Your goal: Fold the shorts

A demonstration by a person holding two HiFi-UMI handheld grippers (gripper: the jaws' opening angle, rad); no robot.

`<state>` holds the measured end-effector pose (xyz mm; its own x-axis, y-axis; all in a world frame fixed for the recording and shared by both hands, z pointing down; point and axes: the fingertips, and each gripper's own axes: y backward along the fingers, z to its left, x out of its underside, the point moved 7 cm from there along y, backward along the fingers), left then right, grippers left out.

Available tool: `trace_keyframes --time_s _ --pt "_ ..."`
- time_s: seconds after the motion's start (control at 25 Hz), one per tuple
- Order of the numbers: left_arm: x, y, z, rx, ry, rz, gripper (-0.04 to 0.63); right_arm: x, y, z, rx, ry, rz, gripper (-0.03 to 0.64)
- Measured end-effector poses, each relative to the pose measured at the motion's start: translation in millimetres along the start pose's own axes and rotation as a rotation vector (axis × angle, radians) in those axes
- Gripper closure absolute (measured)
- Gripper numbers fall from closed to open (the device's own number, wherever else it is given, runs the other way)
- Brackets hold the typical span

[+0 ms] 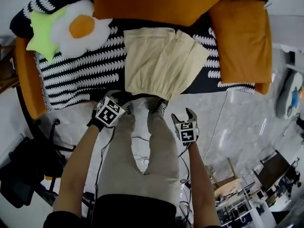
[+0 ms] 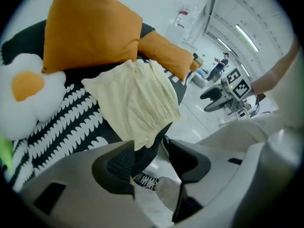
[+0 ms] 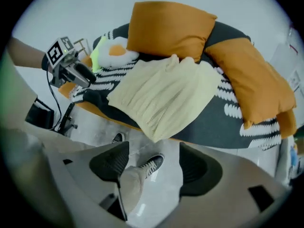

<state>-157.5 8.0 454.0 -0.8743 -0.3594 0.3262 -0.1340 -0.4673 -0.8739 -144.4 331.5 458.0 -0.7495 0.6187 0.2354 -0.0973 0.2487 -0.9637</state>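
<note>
An orange sofa (image 1: 23, 75) fills the upper part of the head view, its seat covered by a black blanket with white scallop marks (image 1: 80, 80). At the back of the sofa stands a large orange cushion (image 1: 156, 1), and a second orange cushion (image 1: 242, 42) lies along the sofa's right end. The pale yellow shorts (image 1: 159, 63) lie spread in the middle of the seat, the gathered waistband toward the sofa's front edge and drooping a little over it. On the left part of the seat sits a fried-egg pillow (image 1: 78, 27), with a lime-green star pillow (image 1: 42, 32) beside it, nearer the sofa's left end. The person's legs (image 1: 142, 151) stand on the pale floor (image 1: 237, 122) just in front of the sofa. The left hand-held gripper (image 2: 149, 158) hangs just off the sofa's front edge, jaws moderately apart and empty. The right hand-held gripper (image 1: 183, 116) is slightly further out from that edge, jaws likewise apart, holding nothing.
</note>
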Motion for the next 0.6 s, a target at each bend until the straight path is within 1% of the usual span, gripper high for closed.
trace_keyframes --time_s 0.08,0.12,0.2,0.28,0.32,0.36,0.4,0.44,0.48,0.52,0.6 --pt "-6.2 22.7 -3.6 -0.015 0.009 -0.029 0.357 -21.6 31.4 -14.9 0.017 0.072 -0.031 0.270" --pt "-12.1 30.4 -4.1 -0.024 0.034 -0.061 0.352 -36.7 44.3 -28.8 0.024 0.115 -0.048 0.270" --pt "-26.1 32.6 -5.7 -0.041 0.126 -0.141 0.347 -74.7 61.5 -69.9 0.033 0.203 -0.089 0.305" --pt "-42.9 21.7 -12.5 -0.067 0.260 -0.246 0.347 -119.0 60.2 -122.4 0.005 0.282 -0.134 0.347" --pt "-50.0 16.4 -22.3 -0.079 0.352 -0.314 0.360 -138.3 52.1 -147.9 -0.035 0.314 -0.144 0.364" --pt "-54.7 12.1 -37.6 -0.085 0.458 -0.382 0.406 -153.7 40.5 -170.5 -0.088 0.334 -0.137 0.378" --pt "-57.8 7.9 -56.0 -0.086 0.563 -0.437 0.423 -166.2 26.9 -189.8 -0.142 0.341 -0.118 0.379" --pt "-60.3 2.7 -74.3 -0.093 0.649 -0.473 0.422 -178.7 12.9 -205.9 -0.185 0.343 -0.102 0.376" --pt "-62.3 -3.6 -91.4 -0.107 0.713 -0.490 0.413 -192.7 1.1 -218.4 -0.211 0.353 -0.099 0.376" --pt "-63.3 -11.5 -108.1 -0.126 0.763 -0.496 0.387 -206.6 -7.1 -227.6 -0.222 0.380 -0.110 0.376" --pt "-64.7 -34.6 -139.2 -0.158 0.859 -0.504 0.382 -232.5 -16.5 -241.1 -0.226 0.478 -0.151 0.370"
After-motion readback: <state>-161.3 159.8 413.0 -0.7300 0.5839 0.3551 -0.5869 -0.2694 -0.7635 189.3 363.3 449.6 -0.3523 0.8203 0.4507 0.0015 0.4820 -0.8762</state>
